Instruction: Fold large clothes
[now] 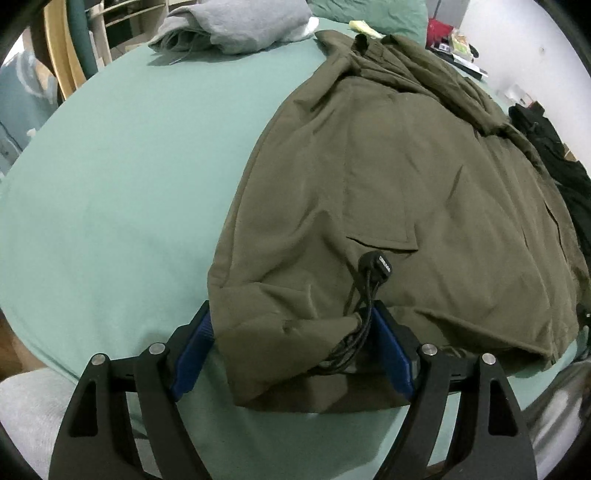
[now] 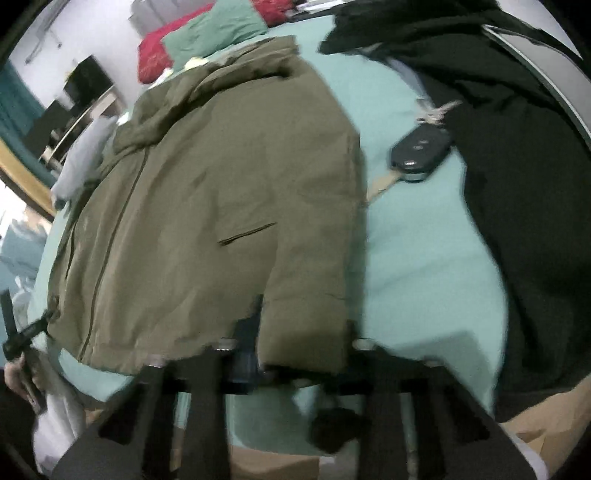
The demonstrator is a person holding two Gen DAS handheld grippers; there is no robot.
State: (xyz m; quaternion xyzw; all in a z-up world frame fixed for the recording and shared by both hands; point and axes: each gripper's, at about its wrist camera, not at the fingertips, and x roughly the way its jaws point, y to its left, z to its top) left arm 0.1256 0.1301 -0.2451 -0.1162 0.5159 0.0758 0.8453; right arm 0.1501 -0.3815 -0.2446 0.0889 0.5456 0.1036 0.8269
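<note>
An olive green jacket (image 1: 388, 177) lies spread front-up on the green bedsheet (image 1: 110, 184), its zip running up the middle (image 2: 110, 236). My left gripper (image 1: 291, 314) stands wide open astride the jacket's near left hem corner. Its blue pads (image 1: 195, 354) flank the cloth and a black drawstring with its toggle (image 1: 378, 266). My right gripper (image 2: 299, 336) is at the near right hem corner. This view is blurred. The fingers have come close together around the corner, and the cloth fills the gap and covers the tips.
A folded grey hoodie (image 1: 236, 26) sits at the far side of the bed, with green (image 2: 218, 29) and red (image 2: 155, 55) pillows behind. A black garment (image 2: 517, 184) and a car key fob (image 2: 421, 151) lie right of the jacket. A hand (image 2: 14, 380) shows at the lower left.
</note>
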